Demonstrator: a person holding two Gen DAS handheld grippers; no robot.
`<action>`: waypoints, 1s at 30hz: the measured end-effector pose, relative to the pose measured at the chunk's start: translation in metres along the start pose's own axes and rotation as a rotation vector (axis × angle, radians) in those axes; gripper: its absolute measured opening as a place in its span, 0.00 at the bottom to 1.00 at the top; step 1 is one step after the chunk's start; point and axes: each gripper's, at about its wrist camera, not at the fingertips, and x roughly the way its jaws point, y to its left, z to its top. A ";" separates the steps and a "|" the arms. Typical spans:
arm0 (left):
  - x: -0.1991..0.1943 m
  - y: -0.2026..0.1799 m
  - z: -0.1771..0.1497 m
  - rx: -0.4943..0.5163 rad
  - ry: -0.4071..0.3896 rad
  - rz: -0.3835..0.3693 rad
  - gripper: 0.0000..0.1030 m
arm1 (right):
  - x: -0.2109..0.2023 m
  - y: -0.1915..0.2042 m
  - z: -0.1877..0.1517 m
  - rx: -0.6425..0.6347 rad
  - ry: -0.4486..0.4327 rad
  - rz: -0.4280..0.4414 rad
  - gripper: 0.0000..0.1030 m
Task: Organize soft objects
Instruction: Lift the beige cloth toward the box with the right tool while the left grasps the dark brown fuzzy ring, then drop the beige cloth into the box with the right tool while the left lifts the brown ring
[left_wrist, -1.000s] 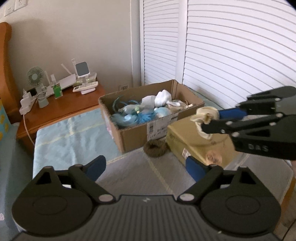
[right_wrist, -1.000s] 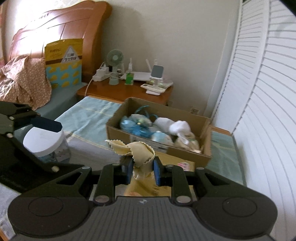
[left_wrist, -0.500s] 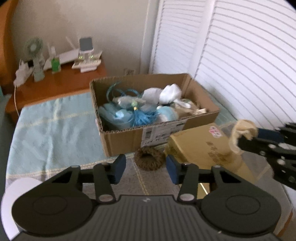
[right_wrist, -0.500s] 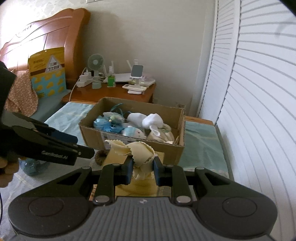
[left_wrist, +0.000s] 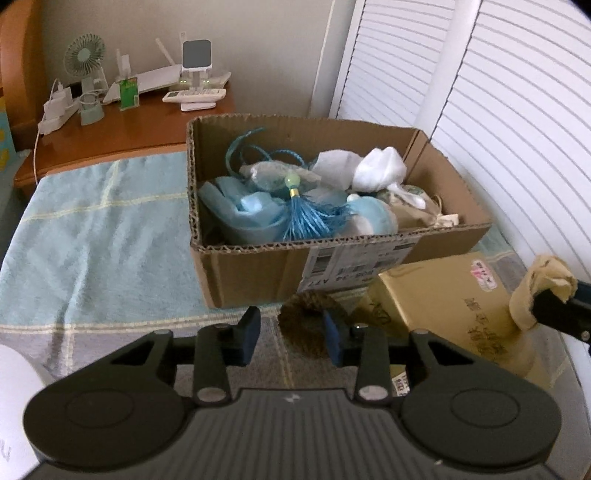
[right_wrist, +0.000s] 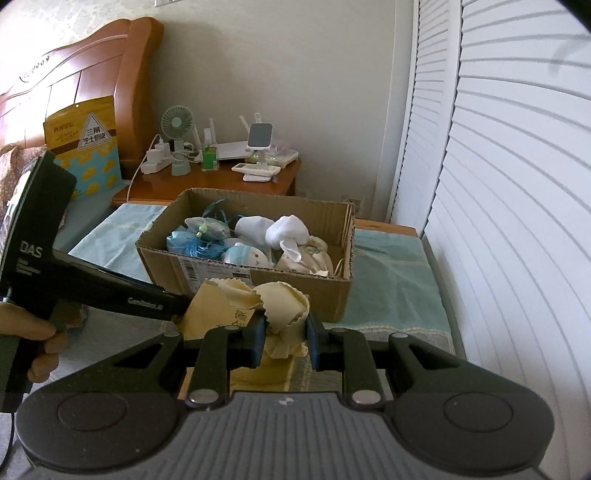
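The left gripper (left_wrist: 291, 334), jaws just closing with nothing yet pinched, reaches for the brown scrunchie (left_wrist: 310, 321) at the cardboard box's (left_wrist: 258, 273) front edge and could snag bedding. The right gripper (right_wrist: 285, 338) clamps a yellow cloth (right_wrist: 284, 302).

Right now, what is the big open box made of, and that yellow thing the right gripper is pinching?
The big open box looks like plain brown cardboard: matte, with a wavy corrugated edge along its rim. The yellow thing in the right gripper seems to be thin soft cloth, folding limply, with a zigzag-cut edge. It might be a cleaning cloth.
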 end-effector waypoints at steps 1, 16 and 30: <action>0.002 0.000 0.000 -0.003 0.004 -0.006 0.29 | 0.001 0.000 0.000 0.001 -0.001 0.000 0.26; -0.008 0.005 -0.003 0.025 -0.002 -0.033 0.10 | -0.004 0.000 0.003 -0.006 -0.010 -0.011 0.26; -0.068 0.011 -0.014 0.071 -0.020 -0.101 0.10 | -0.003 0.003 0.017 -0.046 -0.018 0.003 0.26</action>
